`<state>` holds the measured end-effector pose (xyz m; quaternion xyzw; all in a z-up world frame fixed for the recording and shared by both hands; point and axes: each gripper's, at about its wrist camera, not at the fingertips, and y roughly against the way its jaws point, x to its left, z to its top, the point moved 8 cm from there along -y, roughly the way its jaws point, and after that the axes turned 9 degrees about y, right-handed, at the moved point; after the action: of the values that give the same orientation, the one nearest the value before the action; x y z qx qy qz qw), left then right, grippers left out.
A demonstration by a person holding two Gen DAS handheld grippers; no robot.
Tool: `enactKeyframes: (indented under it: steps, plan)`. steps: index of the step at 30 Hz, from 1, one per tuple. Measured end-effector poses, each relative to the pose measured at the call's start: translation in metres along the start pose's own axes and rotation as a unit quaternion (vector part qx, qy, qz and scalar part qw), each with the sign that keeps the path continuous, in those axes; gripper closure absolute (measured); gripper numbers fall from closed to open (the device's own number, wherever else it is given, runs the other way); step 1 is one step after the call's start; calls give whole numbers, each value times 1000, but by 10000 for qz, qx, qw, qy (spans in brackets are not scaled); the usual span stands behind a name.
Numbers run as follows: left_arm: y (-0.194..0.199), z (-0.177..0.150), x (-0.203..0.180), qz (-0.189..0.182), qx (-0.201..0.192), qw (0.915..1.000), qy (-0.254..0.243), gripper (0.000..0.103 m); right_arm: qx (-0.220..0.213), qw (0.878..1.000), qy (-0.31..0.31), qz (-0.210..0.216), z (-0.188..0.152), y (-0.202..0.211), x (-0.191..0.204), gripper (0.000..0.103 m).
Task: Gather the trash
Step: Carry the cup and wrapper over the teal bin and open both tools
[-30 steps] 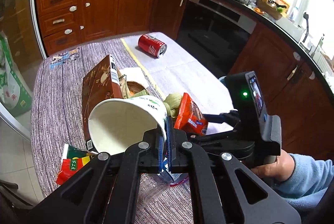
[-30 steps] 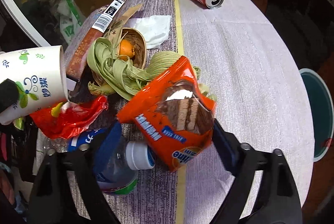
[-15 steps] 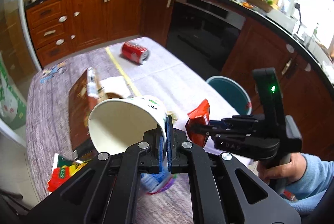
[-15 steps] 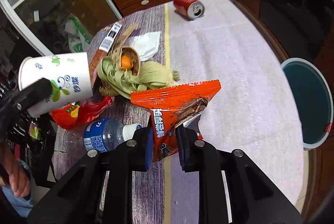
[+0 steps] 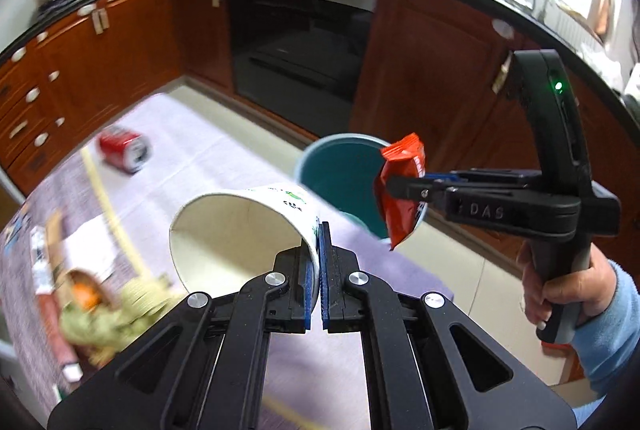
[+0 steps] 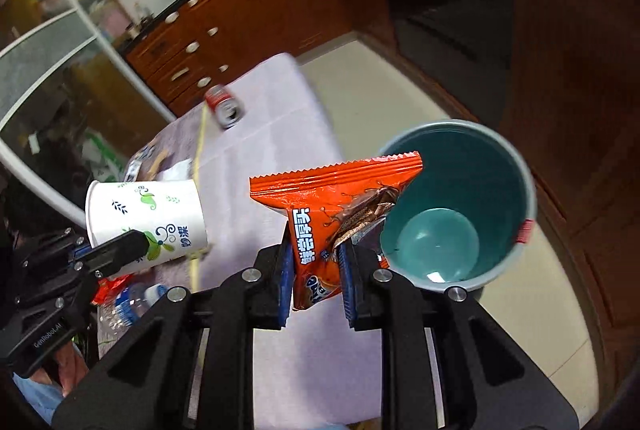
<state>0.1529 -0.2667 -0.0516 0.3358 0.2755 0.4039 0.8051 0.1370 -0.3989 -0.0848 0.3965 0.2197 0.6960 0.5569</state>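
Note:
My left gripper (image 5: 319, 230) is shut on the rim of a white paper cup (image 5: 240, 226) with green leaf print, held on its side above the table. My right gripper (image 6: 316, 242) is shut on an orange snack wrapper (image 6: 340, 189), lifted clear of the table. The wrapper (image 5: 402, 189) hangs at the near rim of the teal trash bin (image 6: 460, 205), which stands on the floor beside the table and looks empty inside. In the right wrist view the cup (image 6: 148, 218) sits to the left, pinched by the left gripper (image 6: 138, 240).
A red soda can (image 5: 124, 149) lies on the far part of the table. Green husks with an orange piece (image 5: 100, 306), a brown carton (image 5: 50, 294), a plastic bottle (image 6: 128, 306) and a red wrapper (image 6: 110, 288) lie at the table's left. Wooden cabinets and an oven ring the floor.
The right gripper closed on the orange wrapper and lifted it off the table toward the bin. The left gripper carried the cup the same way, toward the table's bin-side edge.

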Motion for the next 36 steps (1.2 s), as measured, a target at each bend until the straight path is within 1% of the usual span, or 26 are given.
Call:
enactKeyframes:
  steps: [5, 10, 12, 16, 18, 19, 20, 21, 23, 26, 28, 30, 34, 35, 36]
  plan:
    - [-46, 14, -32, -92, 255, 9994, -196, 100, 123, 9990, -426, -82, -2, -6, -56, 83]
    - [-74, 23, -42, -106, 405, 9989, -215, 100, 445, 9958, -791, -64, -2, -36, -97, 81]
    - [-84, 26, -43, -88, 459, 9986, -259, 99, 537, 9948, -860, -93, -4, -47, -104, 71]
    - [-105, 32, -45, -80, 614, 9975, -348, 100, 654, 9929, -983, -135, -4, -63, -119, 64]
    - [-114, 35, -47, -91, 669, 9970, -383, 99, 619, 9920, -1091, -135, -4, -65, -123, 50]
    - [-119, 37, -48, -102, 691, 9968, -397, 100, 614, 9917, -1122, -119, -3, -66, -125, 48]
    - [-122, 38, -48, -114, 703, 9966, -404, 100, 617, 9913, -1160, -73, -3, -67, -126, 40]
    - [-126, 40, -49, -134, 716, 9965, -408, 100, 620, 9912, -1171, -66, -2, -68, -127, 37]
    - [-131, 41, -51, -180, 744, 9962, -407, 100, 606, 9913, -1161, -109, 0, -64, -129, 35]
    - [-144, 44, -59, -292, 850, 9949, -447, 99, 521, 9917, -1144, -287, 8, -57, -130, 27]
    - [-149, 42, -63, -351, 918, 9940, -486, 99, 458, 9923, -1089, -380, 12, -49, -129, 25]
    - [-157, 41, -69, -420, 992, 9928, -519, 99, 421, 9923, -1054, -488, 14, -41, -131, 17]
    - [-168, 40, -77, -517, 1116, 9909, -547, 98, 324, 9917, -1037, -693, 17, -24, -135, 16]
    - [-170, 39, -78, -530, 1155, 9904, -542, 97, 300, 9916, -1048, -701, 18, -21, -136, 16]
    - [-173, 38, -77, -528, 1226, 9897, -525, 92, 287, 9915, -1054, -713, 19, -19, -137, 16]
